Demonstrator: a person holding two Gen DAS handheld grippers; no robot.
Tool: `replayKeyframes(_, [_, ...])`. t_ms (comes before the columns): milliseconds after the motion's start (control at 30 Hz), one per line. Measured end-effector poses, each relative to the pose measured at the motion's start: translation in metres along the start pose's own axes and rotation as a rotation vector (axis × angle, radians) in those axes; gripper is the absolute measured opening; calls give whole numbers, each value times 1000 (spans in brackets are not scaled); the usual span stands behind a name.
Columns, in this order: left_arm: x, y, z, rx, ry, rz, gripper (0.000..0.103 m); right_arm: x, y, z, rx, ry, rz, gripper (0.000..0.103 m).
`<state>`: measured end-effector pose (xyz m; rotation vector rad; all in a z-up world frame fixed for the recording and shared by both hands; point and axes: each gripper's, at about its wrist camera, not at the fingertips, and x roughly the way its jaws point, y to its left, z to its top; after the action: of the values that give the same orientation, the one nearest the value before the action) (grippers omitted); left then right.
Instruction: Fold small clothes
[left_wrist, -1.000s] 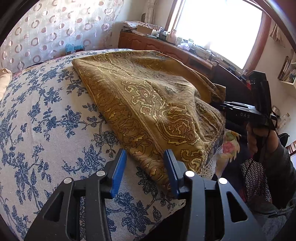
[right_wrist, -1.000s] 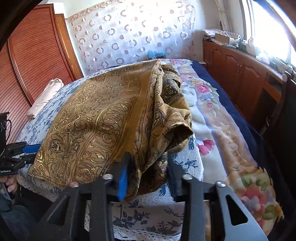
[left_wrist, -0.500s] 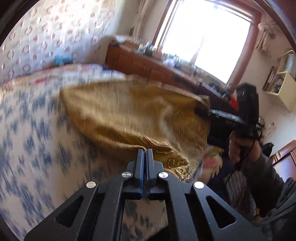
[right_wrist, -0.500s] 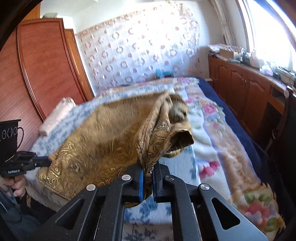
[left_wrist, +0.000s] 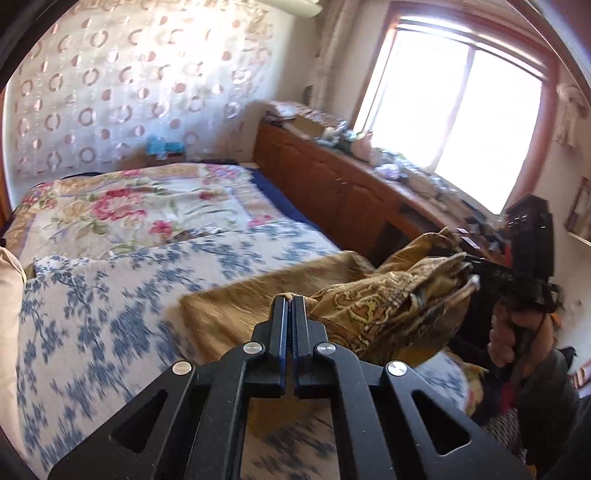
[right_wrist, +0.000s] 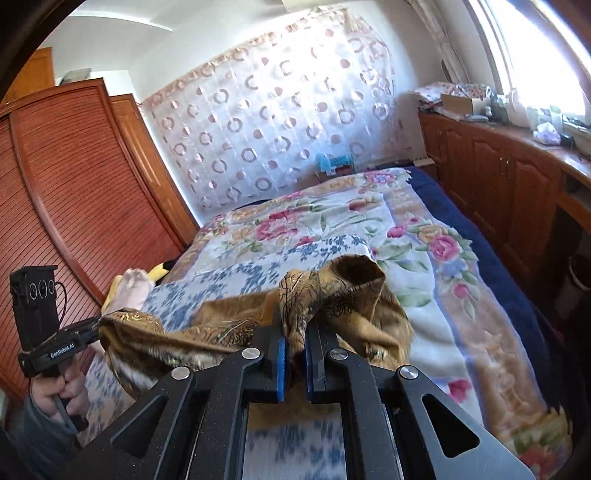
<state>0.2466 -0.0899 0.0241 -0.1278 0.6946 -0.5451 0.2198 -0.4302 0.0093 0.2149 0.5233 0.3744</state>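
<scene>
A gold patterned cloth (left_wrist: 373, 306) hangs stretched between my two grippers above the near edge of the bed. My left gripper (left_wrist: 290, 306) is shut on one corner of it. My right gripper (right_wrist: 293, 332) is shut on the other bunched corner of the cloth (right_wrist: 332, 291). In the left wrist view the right gripper (left_wrist: 476, 277) holds the cloth at the right. In the right wrist view the left gripper (right_wrist: 94, 326) holds it at the left. The lower part of the cloth drapes onto the blue floral sheet (left_wrist: 92, 314).
The bed carries a pink floral blanket (right_wrist: 424, 236) beyond the blue sheet. A wooden cabinet (right_wrist: 498, 177) with clutter runs along the window side. A louvred wardrobe (right_wrist: 74, 206) stands on the other side. A pillow (right_wrist: 129, 290) lies near the wardrobe.
Both grippers closed on the cloth's near corners and lifted them up and back off the bed. The cloth, flat a second ago, now hangs gathered between them.
</scene>
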Motion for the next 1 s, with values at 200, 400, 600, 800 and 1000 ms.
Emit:
replayKeyframes(200, [31, 31, 8, -45, 52, 35, 3, 59, 3, 19, -29, 60, -51, 21])
replayKeyframes(400, [44, 38, 9, -11, 81, 68, 5, 61, 1, 45, -57, 43, -109, 56])
replayKeyframes(600, [25, 35, 13, 26, -8, 85, 65, 55, 14, 41, -138, 57, -117, 58])
replayKeyframes(800, [38, 34, 5, 51, 53, 72, 80, 81, 11, 4, -198, 190, -136, 58])
replayKeyframes(1000, [65, 39, -11, 35, 146, 90, 80, 97, 28, -1, -277, 196, -101, 11])
